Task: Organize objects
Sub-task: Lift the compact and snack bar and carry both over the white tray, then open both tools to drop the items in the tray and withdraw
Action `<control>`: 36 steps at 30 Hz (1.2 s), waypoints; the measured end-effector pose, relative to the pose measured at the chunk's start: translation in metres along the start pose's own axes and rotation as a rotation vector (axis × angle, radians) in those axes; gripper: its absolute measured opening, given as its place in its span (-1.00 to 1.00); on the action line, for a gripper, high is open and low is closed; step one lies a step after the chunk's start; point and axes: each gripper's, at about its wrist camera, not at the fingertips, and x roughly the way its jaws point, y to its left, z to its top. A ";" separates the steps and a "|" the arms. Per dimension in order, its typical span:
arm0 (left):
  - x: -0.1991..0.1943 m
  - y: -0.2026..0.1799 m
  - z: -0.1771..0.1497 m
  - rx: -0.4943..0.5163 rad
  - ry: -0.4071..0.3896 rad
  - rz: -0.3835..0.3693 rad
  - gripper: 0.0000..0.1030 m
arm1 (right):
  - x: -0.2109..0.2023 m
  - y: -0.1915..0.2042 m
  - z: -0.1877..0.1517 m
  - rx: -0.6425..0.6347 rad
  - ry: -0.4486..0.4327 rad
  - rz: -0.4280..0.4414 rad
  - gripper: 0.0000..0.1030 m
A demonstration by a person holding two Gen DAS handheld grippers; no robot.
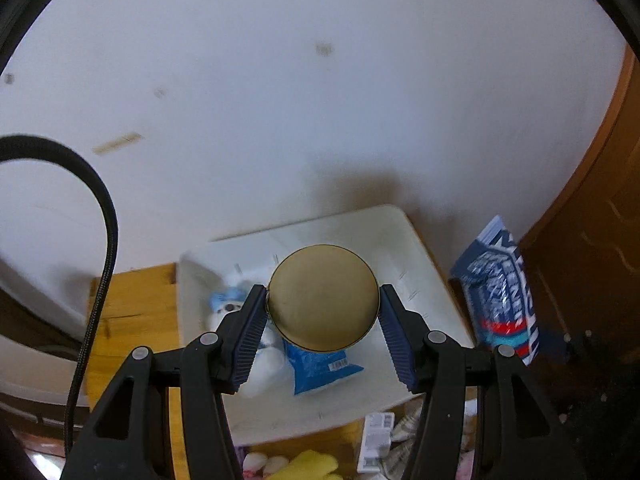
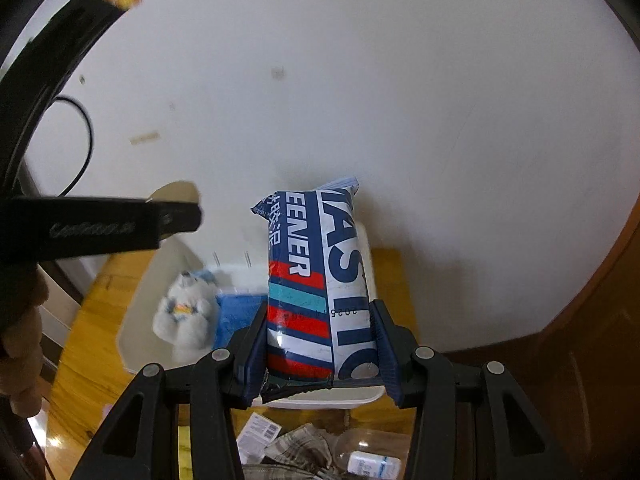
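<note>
Left gripper point(image 1: 322, 326) clamped on a gold-lidded tin point(image 1: 323, 298) above the white bin point(image 1: 424, 264), right gripper point(image 2: 318, 354) clamped on a blue pouch point(image 2: 320, 280) over that bin's near edge, plush toy point(image 2: 186, 312) inside, wooden desk point(image 2: 92, 320) beneath.

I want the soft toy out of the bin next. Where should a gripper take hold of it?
Grip the soft toy across its plump middle, coming down from above. It lies on the floor of the white bin, clear of the walls, with the blue packet close beside it.
</note>
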 end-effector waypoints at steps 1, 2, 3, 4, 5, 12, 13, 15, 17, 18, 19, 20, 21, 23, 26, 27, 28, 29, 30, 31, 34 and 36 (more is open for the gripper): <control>0.011 -0.001 0.001 -0.059 0.004 0.033 0.16 | 0.009 0.000 -0.001 0.000 0.014 0.003 -0.07; 0.021 -0.001 0.001 -0.061 0.014 0.028 0.16 | 0.018 0.000 -0.003 -0.001 0.027 0.005 -0.07; 0.032 -0.002 0.002 -0.066 0.023 0.019 0.16 | 0.027 0.000 -0.004 0.000 0.041 0.006 -0.07; 0.041 -0.003 0.003 -0.071 0.030 0.014 0.16 | 0.038 -0.001 -0.007 0.003 0.059 0.010 -0.07; 0.049 -0.005 0.004 -0.074 0.036 0.012 0.16 | 0.046 -0.002 -0.009 0.010 0.074 0.013 -0.07; 0.104 -0.014 0.011 -0.116 0.077 0.000 0.16 | 0.087 -0.010 -0.034 0.031 0.176 0.030 -0.07; 0.109 -0.015 0.011 -0.124 0.082 0.002 0.16 | 0.091 -0.011 -0.035 0.037 0.183 0.033 -0.07; 0.120 -0.011 0.011 -0.161 0.087 0.005 0.17 | 0.095 -0.018 -0.041 0.050 0.189 0.033 -0.04; 0.131 -0.006 0.010 -0.206 0.113 0.000 0.19 | 0.097 -0.021 -0.044 0.055 0.187 0.036 0.07; 0.137 -0.005 0.010 -0.232 0.137 -0.018 0.24 | 0.096 -0.022 -0.045 0.057 0.179 0.046 0.11; 0.142 -0.002 0.009 -0.254 0.157 -0.033 0.29 | 0.095 -0.024 -0.045 0.055 0.172 0.058 0.15; 0.145 -0.001 0.008 -0.266 0.170 -0.043 0.30 | 0.094 -0.023 -0.045 0.052 0.167 0.063 0.26; 0.149 0.002 0.009 -0.272 0.182 -0.045 0.30 | 0.091 -0.022 -0.046 0.045 0.155 0.060 0.34; 0.152 0.003 0.008 -0.272 0.188 -0.028 0.30 | 0.088 -0.021 -0.047 0.035 0.139 0.057 0.37; 0.150 0.005 0.004 -0.278 0.185 -0.017 0.30 | 0.081 -0.020 -0.048 0.029 0.132 0.071 0.37; 0.148 0.005 0.002 -0.280 0.183 -0.012 0.30 | 0.080 -0.020 -0.049 0.030 0.132 0.077 0.37; 0.146 0.005 0.001 -0.280 0.181 -0.007 0.30 | 0.078 -0.020 -0.051 0.029 0.131 0.078 0.37; 0.144 0.005 0.000 -0.276 0.180 -0.001 0.30 | 0.074 -0.023 -0.050 0.029 0.129 0.077 0.37; 0.141 0.005 -0.001 -0.268 0.177 0.008 0.30 | 0.070 -0.024 -0.051 0.029 0.126 0.077 0.37; 0.139 0.005 -0.001 -0.263 0.172 0.014 0.30 | 0.067 -0.025 -0.052 0.029 0.125 0.080 0.37; 0.124 0.003 -0.005 -0.248 0.142 0.049 0.30 | 0.056 -0.026 -0.054 0.030 0.128 0.087 0.37; 0.119 0.015 0.000 -0.231 0.122 0.098 0.30 | 0.047 -0.025 -0.055 0.028 0.129 0.096 0.37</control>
